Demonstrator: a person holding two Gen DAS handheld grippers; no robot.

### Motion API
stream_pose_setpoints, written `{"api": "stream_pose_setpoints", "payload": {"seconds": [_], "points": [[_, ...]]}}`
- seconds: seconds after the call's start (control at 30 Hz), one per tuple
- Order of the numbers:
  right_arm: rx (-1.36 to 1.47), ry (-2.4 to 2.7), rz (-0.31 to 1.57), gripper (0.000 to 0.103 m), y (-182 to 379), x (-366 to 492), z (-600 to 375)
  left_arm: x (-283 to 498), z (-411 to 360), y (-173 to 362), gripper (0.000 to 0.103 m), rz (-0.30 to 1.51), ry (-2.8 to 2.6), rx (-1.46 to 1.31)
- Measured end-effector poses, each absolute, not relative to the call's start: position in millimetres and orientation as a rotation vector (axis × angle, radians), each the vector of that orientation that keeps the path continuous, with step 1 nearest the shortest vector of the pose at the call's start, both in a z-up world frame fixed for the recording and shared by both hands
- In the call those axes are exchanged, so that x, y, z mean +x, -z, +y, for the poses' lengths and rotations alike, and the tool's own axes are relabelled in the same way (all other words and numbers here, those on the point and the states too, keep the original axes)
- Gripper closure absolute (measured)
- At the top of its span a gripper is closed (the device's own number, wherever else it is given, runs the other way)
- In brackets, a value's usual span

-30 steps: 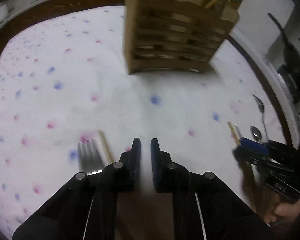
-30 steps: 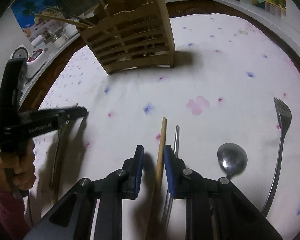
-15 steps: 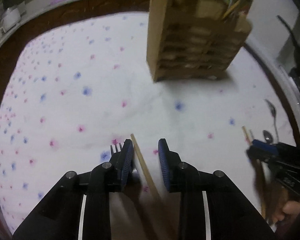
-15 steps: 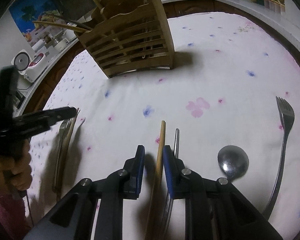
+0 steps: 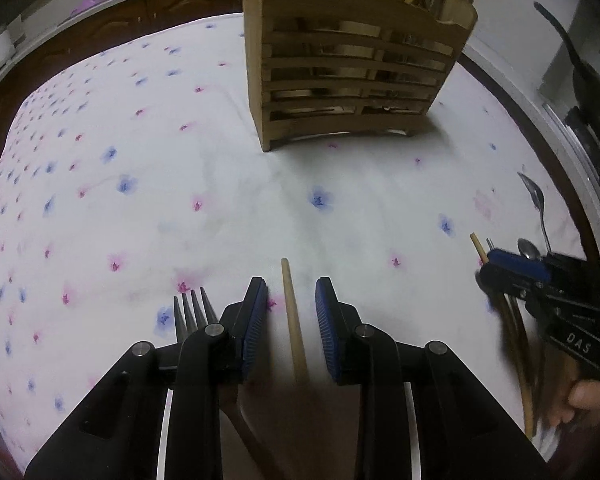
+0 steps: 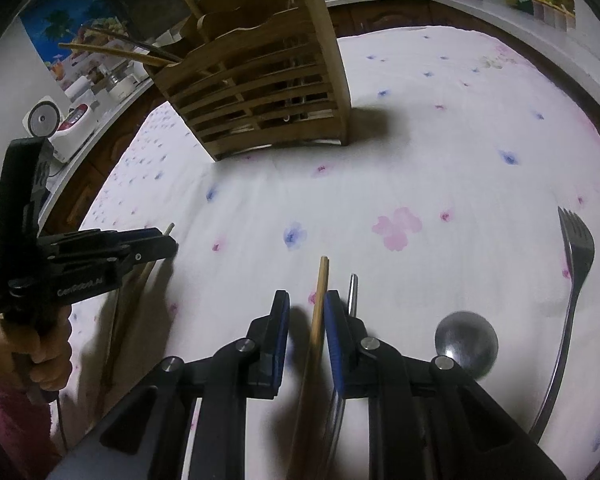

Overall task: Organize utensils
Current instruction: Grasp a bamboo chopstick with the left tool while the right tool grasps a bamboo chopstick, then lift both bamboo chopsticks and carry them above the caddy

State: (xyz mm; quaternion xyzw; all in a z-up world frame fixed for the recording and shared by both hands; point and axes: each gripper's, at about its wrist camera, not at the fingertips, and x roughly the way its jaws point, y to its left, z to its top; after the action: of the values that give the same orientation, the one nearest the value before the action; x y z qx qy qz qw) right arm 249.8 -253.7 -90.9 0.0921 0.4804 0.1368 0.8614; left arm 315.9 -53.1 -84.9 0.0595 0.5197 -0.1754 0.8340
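Note:
A slatted wooden utensil holder [image 5: 352, 64] stands at the far side of the flowered cloth; it also shows in the right wrist view [image 6: 260, 92]. My left gripper [image 5: 290, 312] is open, low over the cloth, with a wooden chopstick [image 5: 294, 320] lying between its jaws. A fork [image 5: 192, 308] lies just left of it. My right gripper [image 6: 306, 316] is open around a second wooden chopstick [image 6: 320, 300], with a gap on each side. A metal handle [image 6: 352, 292], a spoon [image 6: 466, 344] and a fork [image 6: 572, 280] lie to its right.
The holder holds chopsticks and other utensils sticking out of its top [image 6: 112, 50]. A counter with appliances [image 6: 60, 124] runs along the left, and the table's dark wooden edge [image 5: 100, 36] rings the cloth. A spoon [image 5: 534, 200] lies near the right edge.
My left gripper has opened and shifted right, from beside the fork to straddling the chopstick. My right gripper has stayed around its chopstick with the jaws a little wider.

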Motion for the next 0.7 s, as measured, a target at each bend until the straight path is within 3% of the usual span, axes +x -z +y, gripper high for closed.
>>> {"api": "stream_pose_setpoints", "payload": {"seconds": [0.1, 0.2, 0.3, 0.7], "points": [[0.170, -0.292, 1.009, 0.086, 91.9, 254.9, -251.6, 312.6, -61.3, 86.2, 0.083, 1.081, 0.361, 0.193], [0.116, -0.291, 1.005, 0.085, 91.8, 256.8, -245.7, 308.2, -67.0, 86.1, 0.097, 1.070, 0.378, 0.214], [0.043, -0.257, 1.000, 0.096, 91.8, 256.3, -239.1, 304.9, -68.6, 84.8, 0.099, 1.061, 0.369, 0.216], [0.160, -0.337, 0.878, 0.098, 30.4, 218.5, -249.2, 252.0, -44.5, 16.7, 0.099, 0.914, 0.430, 0.012]]}}
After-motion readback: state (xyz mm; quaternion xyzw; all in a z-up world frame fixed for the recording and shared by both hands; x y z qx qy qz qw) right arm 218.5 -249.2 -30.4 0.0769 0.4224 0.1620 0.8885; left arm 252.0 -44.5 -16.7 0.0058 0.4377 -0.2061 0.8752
